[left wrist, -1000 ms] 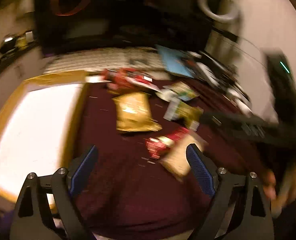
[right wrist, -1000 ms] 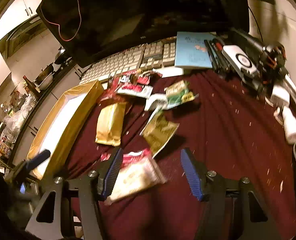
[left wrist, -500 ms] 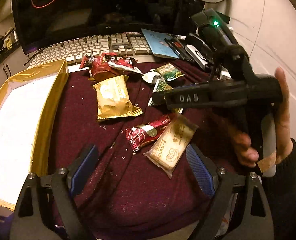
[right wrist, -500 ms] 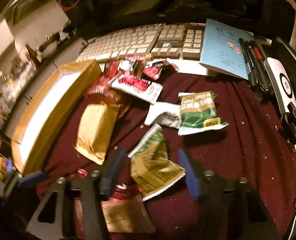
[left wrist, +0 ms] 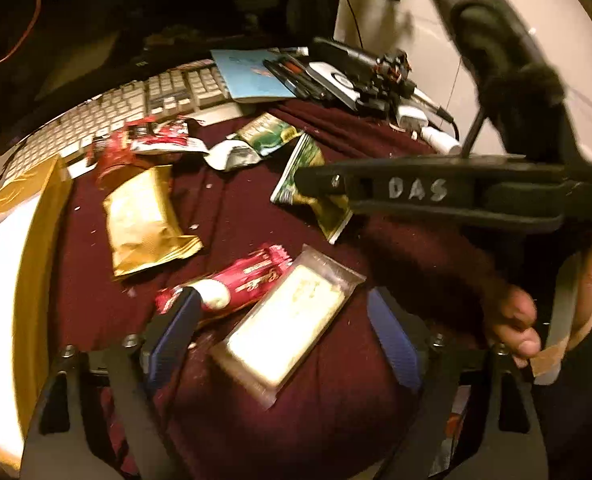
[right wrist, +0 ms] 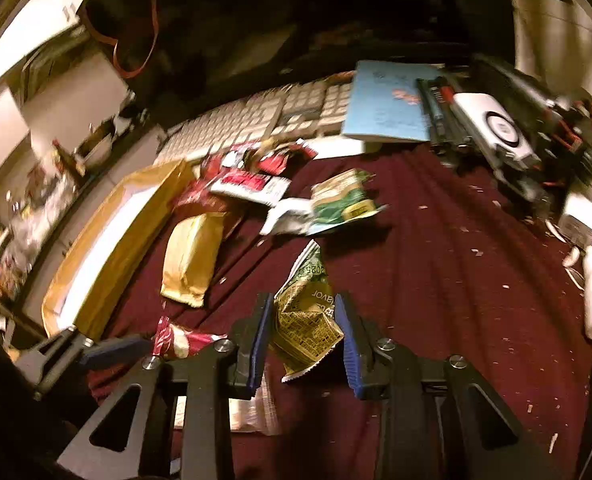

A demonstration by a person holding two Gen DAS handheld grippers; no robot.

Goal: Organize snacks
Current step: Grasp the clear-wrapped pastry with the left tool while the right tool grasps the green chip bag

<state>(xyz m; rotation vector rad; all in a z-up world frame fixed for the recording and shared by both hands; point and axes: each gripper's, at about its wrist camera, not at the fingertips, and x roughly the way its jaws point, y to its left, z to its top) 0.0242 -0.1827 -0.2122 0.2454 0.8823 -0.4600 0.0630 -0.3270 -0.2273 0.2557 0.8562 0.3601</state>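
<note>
We see right gripper (right wrist: 304,334), wide half second ago, now pinching crinkled green-gold snack packet (right wrist: 306,320) on maroon cloth (right wrist: 436,280); left gripper (left wrist: 286,338) still spread around clear-wrapped pale biscuit bar (left wrist: 286,330).

Setting I'm working in: home desk, cluttered, doubling as computer workstation. Evidence: beige keyboard (right wrist: 256,120) along back edge; dark monitor (left wrist: 96,40) behind it; blue booklet (right wrist: 388,104) with pens (right wrist: 436,112) beside; loose graphics card (right wrist: 500,132) and cables at right. Maroon cloth (right wrist: 436,260) covers desktop, crumbs scattered on it. Kitchen counter (right wrist: 76,152) with pots and bottles visible off to left, blurred; white cabinets above. Warm, dim indoor lighting. I read it as domestic, not office.
</note>
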